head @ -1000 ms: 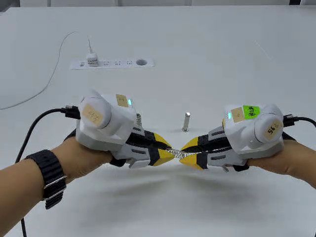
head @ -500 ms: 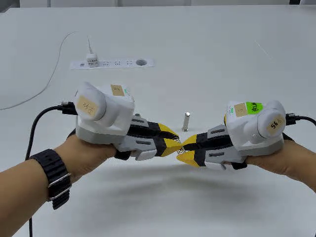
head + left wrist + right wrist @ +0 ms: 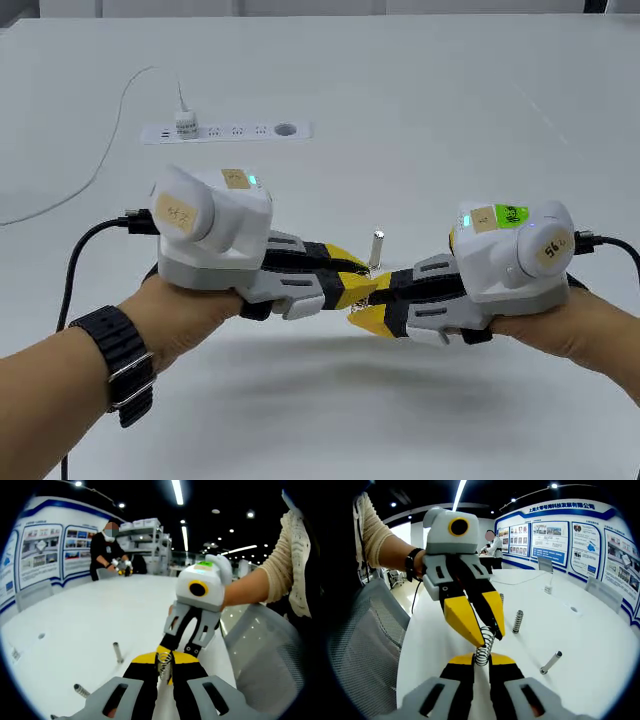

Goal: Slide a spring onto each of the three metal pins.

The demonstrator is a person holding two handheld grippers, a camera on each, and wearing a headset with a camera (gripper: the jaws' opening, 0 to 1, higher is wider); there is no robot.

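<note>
Left claw [image 3: 166,659]: clenched on one end of a short spring [image 3: 483,647]. Right claw [image 3: 477,660]: clenched on the other end of the same spring.

The two claws meet tip to tip, held in the air above the white desk [image 3: 430,110] in front of the person. The spring bridges the small gap between the yellow tips. In the head view the tips hide most of its coils.

Just beyond the tips, a bare pin [image 3: 377,248] stands upright on the desk, apart from both claws. Farther off, a spring-covered pin [image 3: 518,621] also stands upright.

A hand grips each tool from behind, and the left wrist carries a black watch [image 3: 115,355].

Toward the far side of the desk lies a white power strip [image 3: 226,129] with one plug in it. A thin cable [image 3: 110,130] trails away from it to the left.
</note>
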